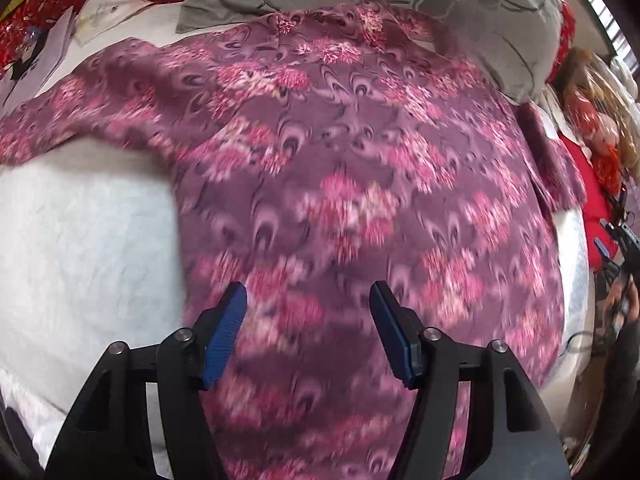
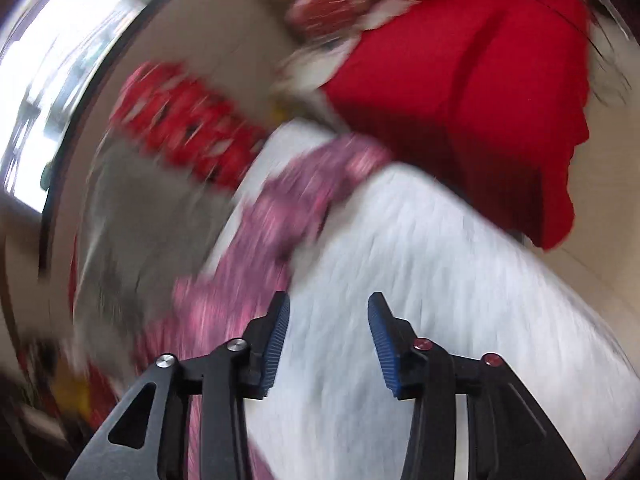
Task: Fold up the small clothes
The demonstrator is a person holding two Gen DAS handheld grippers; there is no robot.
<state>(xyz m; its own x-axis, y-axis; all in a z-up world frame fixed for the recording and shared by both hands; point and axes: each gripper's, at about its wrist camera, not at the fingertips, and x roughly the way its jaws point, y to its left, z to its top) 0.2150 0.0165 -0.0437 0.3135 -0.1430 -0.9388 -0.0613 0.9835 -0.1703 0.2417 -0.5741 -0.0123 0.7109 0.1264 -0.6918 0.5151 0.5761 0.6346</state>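
Observation:
A purple shirt with a pink flower print (image 1: 344,168) lies spread flat on a white bed (image 1: 80,240), collar at the far end, one sleeve out to the left. My left gripper (image 1: 308,300) is open and empty, above the shirt's lower part. My right gripper (image 2: 329,312) is open and empty over the white bed (image 2: 420,280), just right of the shirt's edge (image 2: 288,216). The right wrist view is blurred by motion. The right gripper also shows at the right edge of the left wrist view (image 1: 616,248).
A grey patterned pillow (image 1: 460,12) lies beyond the collar. Red patterned cloth and papers (image 1: 60,28) lie at the far left. A red garment (image 2: 480,92) and red patterned cloth (image 2: 192,120) lie past the bed's right side. A window (image 2: 48,80) is at the left.

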